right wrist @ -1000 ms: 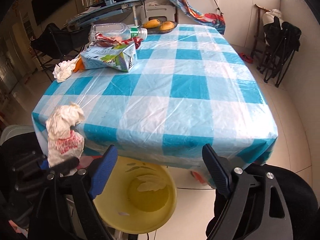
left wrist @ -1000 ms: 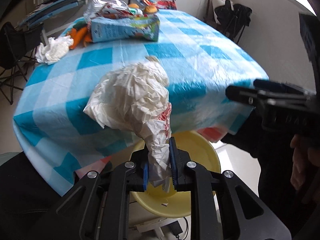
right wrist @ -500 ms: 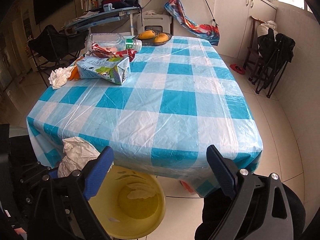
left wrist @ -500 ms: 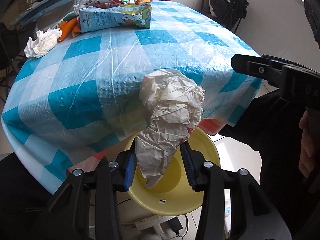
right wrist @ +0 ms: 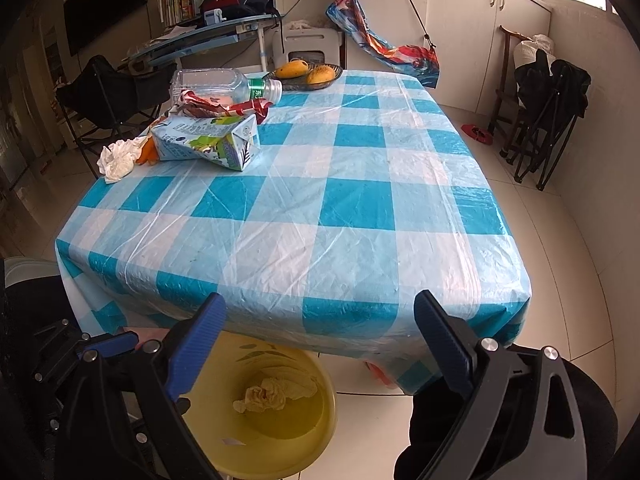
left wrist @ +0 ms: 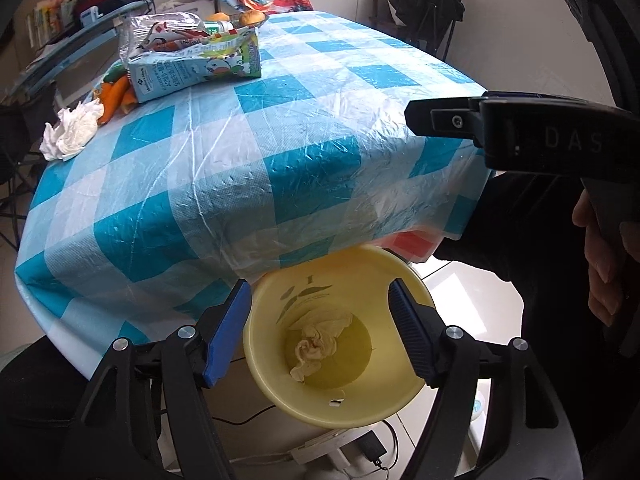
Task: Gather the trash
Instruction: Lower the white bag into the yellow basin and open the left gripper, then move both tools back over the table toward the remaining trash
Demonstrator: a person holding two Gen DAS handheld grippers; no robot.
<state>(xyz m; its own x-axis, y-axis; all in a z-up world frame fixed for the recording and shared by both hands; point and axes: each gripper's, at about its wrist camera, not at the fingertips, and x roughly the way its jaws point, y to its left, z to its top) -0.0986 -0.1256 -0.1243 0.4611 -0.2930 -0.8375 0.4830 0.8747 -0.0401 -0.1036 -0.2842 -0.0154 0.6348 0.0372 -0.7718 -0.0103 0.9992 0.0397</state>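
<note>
- Left gripper (left wrist: 320, 328) hangs spread and empty above the round yellow plastic bin (left wrist: 416, 280); right gripper (right wrist: 320, 344) is spread and empty too.
- Crumpled white paper wad (left wrist: 316, 344) lies inside the bin.
- My worry: reaching for the white tissue (right wrist: 118, 158) (far corner), I could snag the checked blue plastic tablecloth (right wrist: 352, 200) or knock the blue milk carton (right wrist: 208, 144).

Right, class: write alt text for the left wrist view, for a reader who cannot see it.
An open left gripper hangs above a round yellow plastic bin holding a crumpled white bag, beside a table under a blue-and-white checked cloth. At the table's far end lie a flattened blue drink carton and a white crumpled tissue.
</note>
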